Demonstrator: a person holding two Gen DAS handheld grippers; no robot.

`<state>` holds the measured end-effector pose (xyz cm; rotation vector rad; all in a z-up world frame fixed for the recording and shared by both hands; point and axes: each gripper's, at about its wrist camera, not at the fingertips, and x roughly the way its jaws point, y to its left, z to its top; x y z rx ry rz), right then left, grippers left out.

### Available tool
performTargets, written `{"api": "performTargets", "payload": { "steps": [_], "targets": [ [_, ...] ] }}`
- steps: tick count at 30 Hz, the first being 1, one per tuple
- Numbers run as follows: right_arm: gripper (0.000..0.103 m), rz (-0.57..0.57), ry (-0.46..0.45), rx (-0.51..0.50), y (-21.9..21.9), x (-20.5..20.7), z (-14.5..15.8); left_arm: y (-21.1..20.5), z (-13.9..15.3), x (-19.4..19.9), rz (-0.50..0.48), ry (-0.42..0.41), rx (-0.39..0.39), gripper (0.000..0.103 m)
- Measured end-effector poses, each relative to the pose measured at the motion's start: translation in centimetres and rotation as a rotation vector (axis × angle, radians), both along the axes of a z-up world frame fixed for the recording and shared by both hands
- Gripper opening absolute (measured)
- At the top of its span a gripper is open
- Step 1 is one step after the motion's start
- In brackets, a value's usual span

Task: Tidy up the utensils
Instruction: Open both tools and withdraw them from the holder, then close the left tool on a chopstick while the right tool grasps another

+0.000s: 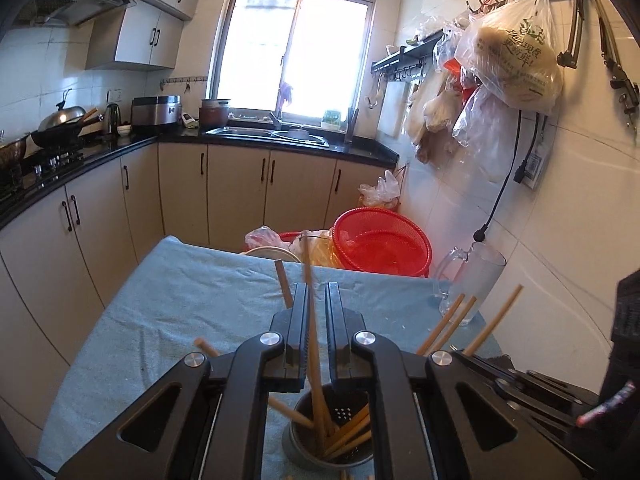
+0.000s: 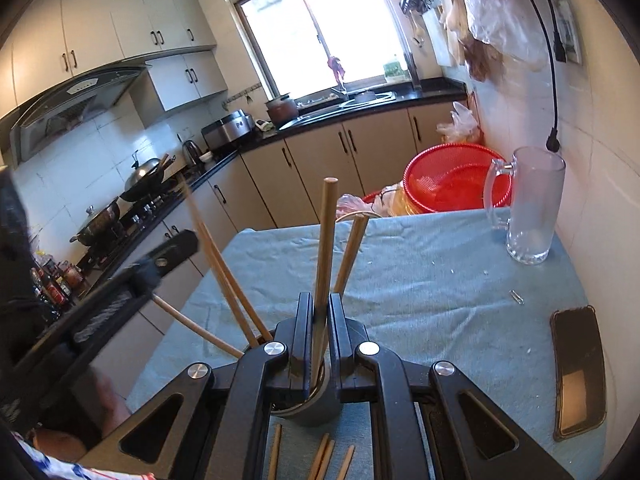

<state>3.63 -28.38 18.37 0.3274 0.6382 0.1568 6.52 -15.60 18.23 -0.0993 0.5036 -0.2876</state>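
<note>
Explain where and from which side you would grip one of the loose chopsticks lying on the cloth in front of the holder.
Probably near the middle of a chopstick, coming from straight above. It lies flat on the cloth, so only its top and sides are free. Set the jaws across its thin width. The neighbours lie close together, so take the outermost one first.

Both grippers, left gripper [image 1: 316, 300] and right gripper [image 2: 320, 308], have black jaws, silver pivot screws and triangular cut-outs.
</note>
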Motion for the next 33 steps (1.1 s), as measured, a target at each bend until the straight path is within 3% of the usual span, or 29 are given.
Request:
{"api": "performTargets", "payload": {
  "steps": [4, 6, 9, 14, 20, 22, 26, 33],
  "targets": [
    [0.009, -0.014, 0.013, 0.018, -0.3, 0.3, -0.2, 1.1, 0.8, -1.1, 0.009, 0.003, -0.011, 0.014],
    [0.014, -0.018, 0.018, 0.021, -0.4, 0.4, -0.2, 1.8, 1.1, -1.7, 0.021, -0.005, -0.016, 0.026],
    [0.024, -0.021, 0.018, 0.018, -0.3, 0.5, 0.0, 3.1, 1.8, -2.9, 0.04, -0.019, -0.03, 0.027],
    [0.026, -0.023, 0.018, 0.016, -0.3, 0.2, 0.3, 4.9, 2.9, -4.8, 0.063, -0.025, -0.04, 0.029],
    [0.04, -0.032, -0.01, 0.003, -0.1, -2.0, 1.8, 7.5, 3.4, -8.7, 0.142, -0.071, -0.019, 0.053],
    [0.047, -0.04, -0.014, -0.012, 0.1, -3.4, 2.1, 8.5, 2.7, -9.9, 0.187, -0.062, 0.012, 0.06],
    [0.052, -0.037, -0.003, -0.042, 0.8, -6.2, 1.4, 9.7, 0.4, -11.5, 0.223, 0.02, 0.072, 0.061],
    [0.054, -0.068, 0.124, -0.003, 1.3, -11.8, -4.8, 11.6, -4.3, -14.6, 0.29, 0.135, 0.169, 0.061]
  ]
}}
